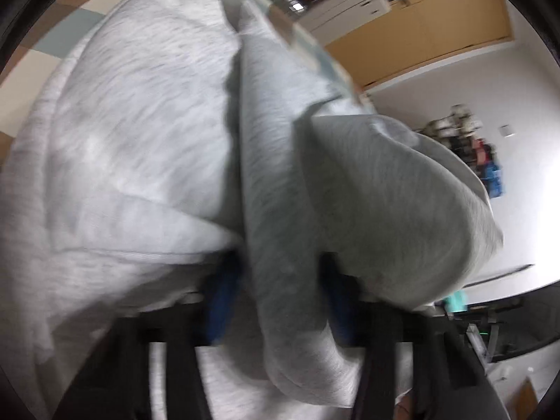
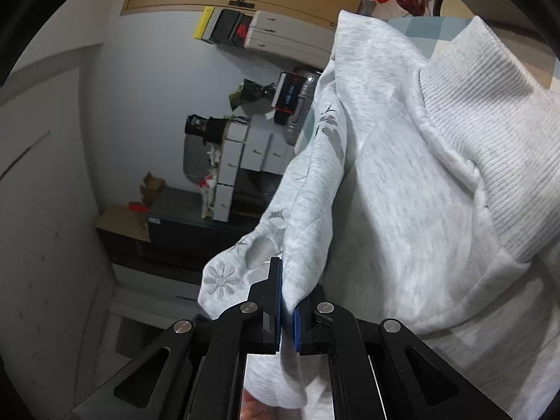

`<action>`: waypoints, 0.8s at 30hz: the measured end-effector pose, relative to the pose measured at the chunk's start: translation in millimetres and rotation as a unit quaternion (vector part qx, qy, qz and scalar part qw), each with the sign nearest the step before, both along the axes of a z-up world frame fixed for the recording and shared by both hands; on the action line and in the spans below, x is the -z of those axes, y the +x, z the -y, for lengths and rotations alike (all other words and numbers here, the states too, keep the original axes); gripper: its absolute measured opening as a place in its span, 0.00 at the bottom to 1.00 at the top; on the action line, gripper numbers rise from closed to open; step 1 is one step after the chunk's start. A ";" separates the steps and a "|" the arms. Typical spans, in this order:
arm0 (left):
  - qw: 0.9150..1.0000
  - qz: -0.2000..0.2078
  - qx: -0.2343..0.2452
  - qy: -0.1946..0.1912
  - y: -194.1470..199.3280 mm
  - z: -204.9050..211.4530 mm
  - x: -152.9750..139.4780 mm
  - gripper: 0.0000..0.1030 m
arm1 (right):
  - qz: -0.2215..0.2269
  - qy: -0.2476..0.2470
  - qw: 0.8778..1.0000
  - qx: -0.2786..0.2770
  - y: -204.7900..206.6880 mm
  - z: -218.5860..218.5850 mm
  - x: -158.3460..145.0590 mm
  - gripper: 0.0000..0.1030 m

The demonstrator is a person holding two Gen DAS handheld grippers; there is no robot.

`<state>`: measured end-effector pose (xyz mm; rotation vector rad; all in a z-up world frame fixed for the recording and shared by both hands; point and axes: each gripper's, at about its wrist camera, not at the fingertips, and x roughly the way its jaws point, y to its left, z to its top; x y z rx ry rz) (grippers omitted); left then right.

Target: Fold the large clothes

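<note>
Sweatshirt (image 2: 402, 182) fold between right gripper (image 2: 287, 301) fingers, ribbed hem (image 2: 490, 133) to its right, drawer units (image 2: 252, 154) behind at left, sweatshirt bunched between left gripper (image 1: 276, 301) fingers, checkered surface (image 1: 52, 35) beneath.

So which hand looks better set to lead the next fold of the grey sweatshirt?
Probably the right gripper: its jaws pinch one clean edge of the sweatshirt. The left gripper only straddles a thick bunched fold.

Home rm: drawer units (image 2: 255, 154), checkered floor (image 1: 52, 45).
</note>
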<state>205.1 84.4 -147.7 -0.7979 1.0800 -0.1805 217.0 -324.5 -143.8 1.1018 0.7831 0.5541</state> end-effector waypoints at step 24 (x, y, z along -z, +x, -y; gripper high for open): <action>0.969 0.041 0.030 0.240 -6.0 21.9 -28.1 0.07 | -0.011 -0.427 0.904 -0.004 -15.6 -44.8 -19.8 0.05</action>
